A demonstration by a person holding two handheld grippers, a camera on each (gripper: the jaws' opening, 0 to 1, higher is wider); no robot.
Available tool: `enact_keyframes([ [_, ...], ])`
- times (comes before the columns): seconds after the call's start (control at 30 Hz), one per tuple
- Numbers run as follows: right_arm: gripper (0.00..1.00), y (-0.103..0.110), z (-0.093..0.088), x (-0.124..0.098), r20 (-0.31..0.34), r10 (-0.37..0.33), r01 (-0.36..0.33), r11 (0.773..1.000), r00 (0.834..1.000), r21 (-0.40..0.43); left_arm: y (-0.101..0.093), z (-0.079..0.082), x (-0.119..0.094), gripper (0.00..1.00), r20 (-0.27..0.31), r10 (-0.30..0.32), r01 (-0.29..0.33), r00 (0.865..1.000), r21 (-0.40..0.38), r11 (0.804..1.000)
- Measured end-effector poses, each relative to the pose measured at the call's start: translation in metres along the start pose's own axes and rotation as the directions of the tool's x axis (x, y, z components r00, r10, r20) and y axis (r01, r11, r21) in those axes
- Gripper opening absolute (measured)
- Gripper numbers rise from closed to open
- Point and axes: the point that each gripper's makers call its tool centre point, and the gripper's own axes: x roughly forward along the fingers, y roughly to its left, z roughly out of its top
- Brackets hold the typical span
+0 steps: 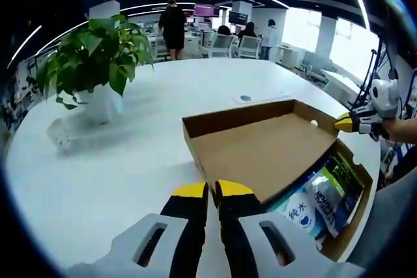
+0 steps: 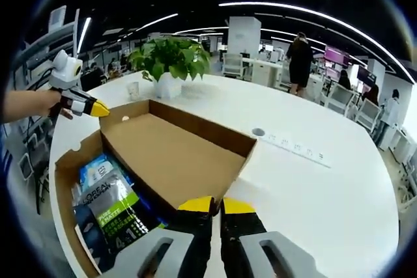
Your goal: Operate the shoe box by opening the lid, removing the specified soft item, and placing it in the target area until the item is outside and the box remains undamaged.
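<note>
Shoe box (image 1: 260,154) open on tabletop (image 1: 117,167), long axis running between both claws; left claw (image 1: 212,190), right claw (image 2: 216,205) closed, empty.

Brown cardboard shoe box (image 2: 169,154) lies open on white table, soft packets (image 2: 111,216) inside.

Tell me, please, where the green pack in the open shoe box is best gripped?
Probably the green pack's upper edge, from above through the shoe box's open side: it lies flat among other packets, walls close around it, and the raised lid covers the box's other half.
</note>
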Motion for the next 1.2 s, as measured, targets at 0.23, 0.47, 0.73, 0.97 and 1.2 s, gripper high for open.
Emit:
enact_keyframes([
  [0.23, 0.0, -0.0009, -0.0007, 0.003, -0.002, -0.002, 0.002, 1.0, 1.0, 0.01, -0.0001, -0.0013, 0.0024, 0.04, -0.003, 0.003, -0.003, 1.0, -0.011, 1.0],
  [0.47, 0.0, -0.0018, -0.0017, 0.0047, -0.005, 0.0, 0.0, 1.0, 1.0, 0.013, -0.0002, -0.0038, 0.0056, 0.04, -0.013, 0.004, -0.004, 1.0, -0.017, 1.0],
  [0.73, 0.0, -0.0032, -0.0027, 0.0055, -0.012, 0.003, -0.003, 0.999, 1.0, 0.033, -0.0011, -0.0051, 0.0077, 0.04, -0.032, 0.008, -0.009, 0.999, -0.026, 1.0],
  [0.97, 0.01, -0.0045, -0.0036, 0.007, -0.022, 0.005, -0.003, 0.998, 1.0, 0.061, -0.0021, -0.0057, 0.009, 0.04, -0.053, 0.016, -0.018, 0.998, -0.028, 0.999],
  [1.2, 0.01, -0.0053, -0.0033, 0.005, -0.024, 0.023, -0.02, 0.992, 0.999, 0.123, -0.003, -0.0043, 0.008, 0.05, -0.065, 0.022, -0.021, 0.998, 0.003, 1.0],
])
